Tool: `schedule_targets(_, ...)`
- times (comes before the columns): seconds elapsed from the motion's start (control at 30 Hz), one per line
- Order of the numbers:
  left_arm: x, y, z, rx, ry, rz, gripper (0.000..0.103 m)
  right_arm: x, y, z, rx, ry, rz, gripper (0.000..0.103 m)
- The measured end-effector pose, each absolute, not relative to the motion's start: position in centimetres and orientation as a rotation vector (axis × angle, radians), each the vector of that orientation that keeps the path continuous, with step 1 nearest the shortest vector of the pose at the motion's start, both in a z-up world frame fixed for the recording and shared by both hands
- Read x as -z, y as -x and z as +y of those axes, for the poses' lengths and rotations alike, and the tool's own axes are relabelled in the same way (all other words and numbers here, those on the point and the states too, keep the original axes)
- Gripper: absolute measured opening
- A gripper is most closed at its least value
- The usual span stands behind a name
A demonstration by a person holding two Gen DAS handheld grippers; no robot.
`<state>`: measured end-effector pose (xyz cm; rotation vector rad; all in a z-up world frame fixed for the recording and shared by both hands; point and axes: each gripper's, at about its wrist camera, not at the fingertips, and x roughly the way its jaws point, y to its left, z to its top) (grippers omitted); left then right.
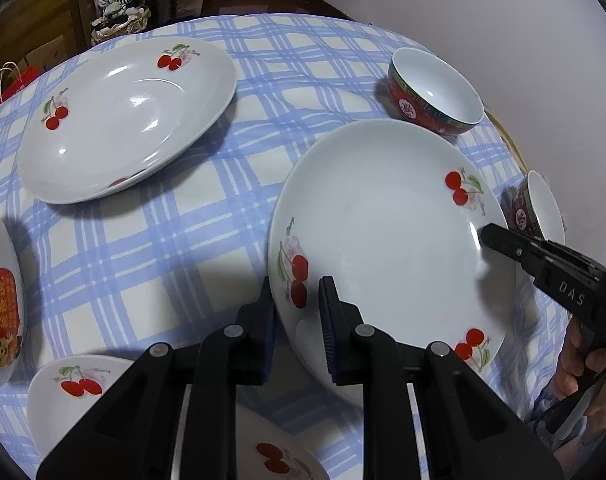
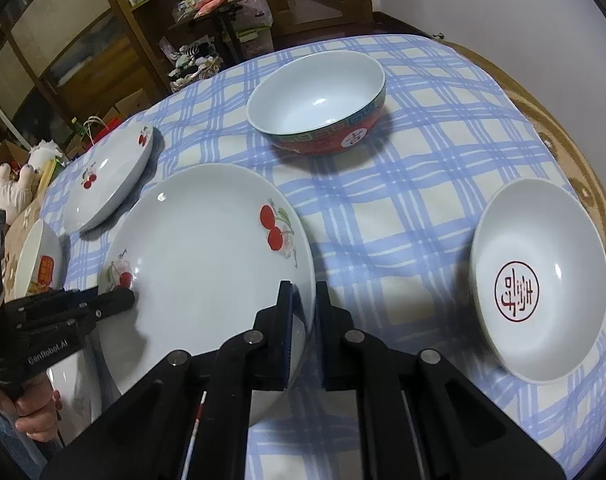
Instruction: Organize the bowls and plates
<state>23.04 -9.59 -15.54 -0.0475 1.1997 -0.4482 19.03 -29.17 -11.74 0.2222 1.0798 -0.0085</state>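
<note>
Plates and bowls sit on a bench (image 1: 175, 248) under a blue checked cloth.

From the left wrist view, we see our left gripper (image 1: 297, 322) with its fingers (image 1: 327, 328) narrowed onto the near-left rim of a cherry plate (image 1: 387, 248), one pad under the rim and one on top. The plate lies toward the right edge of the bench. Our right gripper (image 1: 499, 240) comes in from the right and its tips meet the plate's opposite rim; a hand (image 1: 583, 364) holds its handle. A second plate (image 1: 127, 120) lies toward the far left edge, well apart from the first. A red bowl (image 1: 435, 92) stands upright near the far right edge, just beyond the held plate. Another red bowl (image 1: 537, 208) shows at the right edge, partly hidden behind the right gripper. A white bowl (image 1: 3, 300) with an orange label stands at the left edge. At the near edge, a small plate (image 1: 75, 388) is partly covered by our gripper.

From the right wrist view, our right gripper (image 2: 303, 332) has its fingers (image 2: 285, 336) almost together, clamped on the near-right rim of the cherry plate (image 2: 207, 256). The left gripper (image 2: 115, 300) grips the rim on the far side. The red bowl (image 2: 319, 104) stands toward the far edge. A shallow bowl (image 2: 539, 280) with a red emblem inside lies at the right edge, well apart from the plate. The second plate (image 2: 111, 184) lies toward the far left, and the white bowl (image 2: 39, 264) beside it at the left edge.
</note>
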Motion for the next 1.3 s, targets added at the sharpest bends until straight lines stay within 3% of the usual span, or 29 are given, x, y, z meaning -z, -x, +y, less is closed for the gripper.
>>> schedule_targets(0.73, 11.5, -18.9, -10.8, 0.561, 0.042, 1.153, 0.020, 6.4, -12.6, -30.3, 0.084, -0.234, 1.019, 0.009)
schedule_targets(1.3, 12.6, -15.9, -14.2, 0.638, -0.030, 1.190, 0.020, 6.4, -8.0, -32.3, 0.143, -0.212, 1.084, 0.009)
